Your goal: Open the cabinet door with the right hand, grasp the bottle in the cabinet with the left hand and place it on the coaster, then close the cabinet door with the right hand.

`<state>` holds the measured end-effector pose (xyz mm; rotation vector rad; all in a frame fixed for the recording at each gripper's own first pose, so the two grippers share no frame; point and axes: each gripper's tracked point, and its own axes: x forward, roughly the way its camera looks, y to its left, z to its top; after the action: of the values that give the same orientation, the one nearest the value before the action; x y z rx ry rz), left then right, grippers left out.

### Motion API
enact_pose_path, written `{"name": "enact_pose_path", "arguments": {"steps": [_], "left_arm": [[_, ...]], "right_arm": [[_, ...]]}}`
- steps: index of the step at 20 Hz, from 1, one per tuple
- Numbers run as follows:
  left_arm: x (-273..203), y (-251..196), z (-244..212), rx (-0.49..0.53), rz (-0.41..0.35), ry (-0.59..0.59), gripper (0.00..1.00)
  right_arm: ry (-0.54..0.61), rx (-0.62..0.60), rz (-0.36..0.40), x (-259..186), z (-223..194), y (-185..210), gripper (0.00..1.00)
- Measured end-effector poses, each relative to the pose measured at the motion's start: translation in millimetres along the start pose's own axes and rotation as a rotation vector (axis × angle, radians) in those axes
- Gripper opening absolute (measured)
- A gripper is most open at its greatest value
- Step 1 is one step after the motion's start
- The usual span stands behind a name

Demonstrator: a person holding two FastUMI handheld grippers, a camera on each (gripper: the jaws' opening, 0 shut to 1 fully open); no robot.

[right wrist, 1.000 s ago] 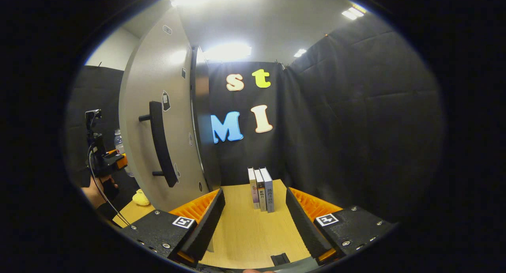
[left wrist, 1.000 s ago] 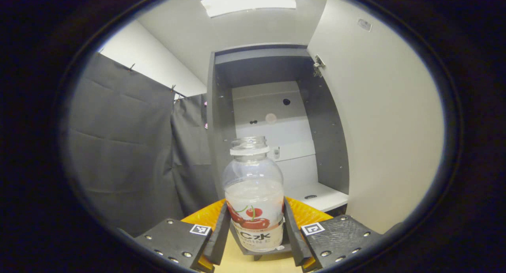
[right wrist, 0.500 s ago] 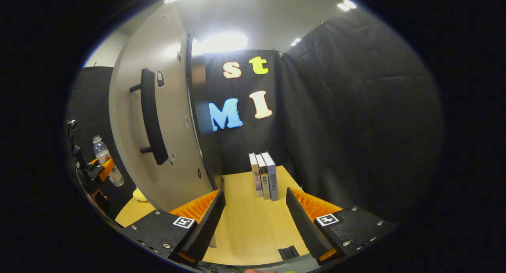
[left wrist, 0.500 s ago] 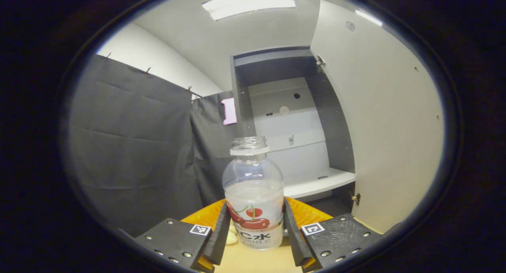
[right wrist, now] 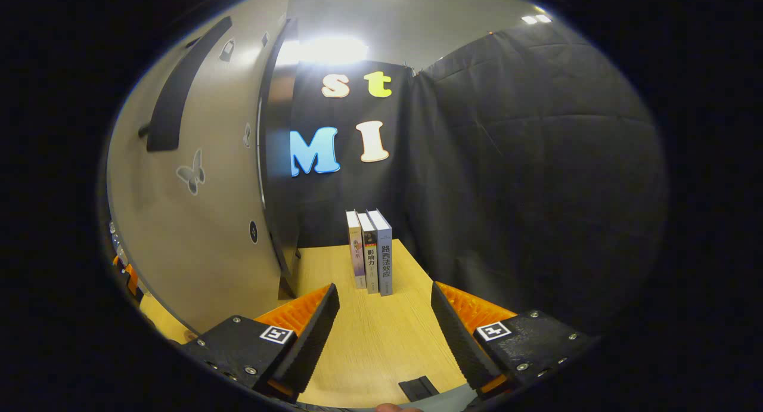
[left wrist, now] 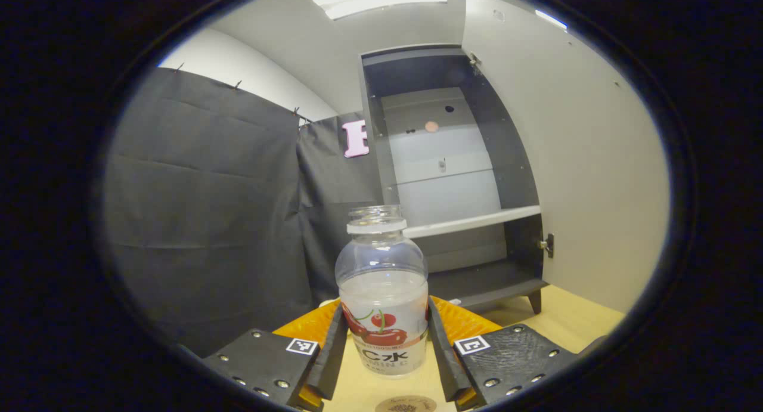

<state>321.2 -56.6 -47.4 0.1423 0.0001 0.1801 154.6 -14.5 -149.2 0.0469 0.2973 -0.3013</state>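
Note:
In the left gripper view my left gripper [left wrist: 382,346] is shut on a clear bottle [left wrist: 382,293] with a cherry label and a white neck ring, held upright just above the wooden table. A round brown coaster [left wrist: 406,405] peeks in at the bottom edge, below and slightly in front of the bottle. Behind stands the dark cabinet [left wrist: 453,179] with its pale door [left wrist: 572,161] swung open to the right. In the right gripper view my right gripper [right wrist: 381,331] is open with nothing between its fingers, low over the table beside the open door [right wrist: 202,209] and its dark handle [right wrist: 179,90].
Three books [right wrist: 371,258] stand upright on the wooden table [right wrist: 369,340] ahead of the right gripper. Black cloth walls close in the booth on the left and right. The cabinet has a white shelf [left wrist: 471,220] and stands on short legs.
The left gripper has come down and back from the cabinet with the bottle, and the coaster has come into sight below it. The right gripper has dropped lower beside the door.

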Motion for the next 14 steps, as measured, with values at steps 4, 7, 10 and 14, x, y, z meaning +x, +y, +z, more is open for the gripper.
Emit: {"name": "enact_pose_path", "arguments": {"steps": [4, 7, 10, 14], "left_arm": [[3, 2, -9, -0.01, 0.013, 0.079, 0.67], [6, 2, -9, -0.061, 0.033, 0.108, 0.68], [6, -1, -13, -0.057, 0.035, 0.125, 0.68], [6, 0, -10, -0.088, 0.001, 0.13, 0.65]], "right_arm": [[0.101, -0.028, 0.021, 2, -49, -7, 0.96], [0.14, -0.067, 0.018, 4, -66, -9, 0.92], [0.161, -0.108, 0.032, 4, -74, -6, 0.96], [0.183, -0.133, 0.072, 6, -84, 11, 0.96]]}}
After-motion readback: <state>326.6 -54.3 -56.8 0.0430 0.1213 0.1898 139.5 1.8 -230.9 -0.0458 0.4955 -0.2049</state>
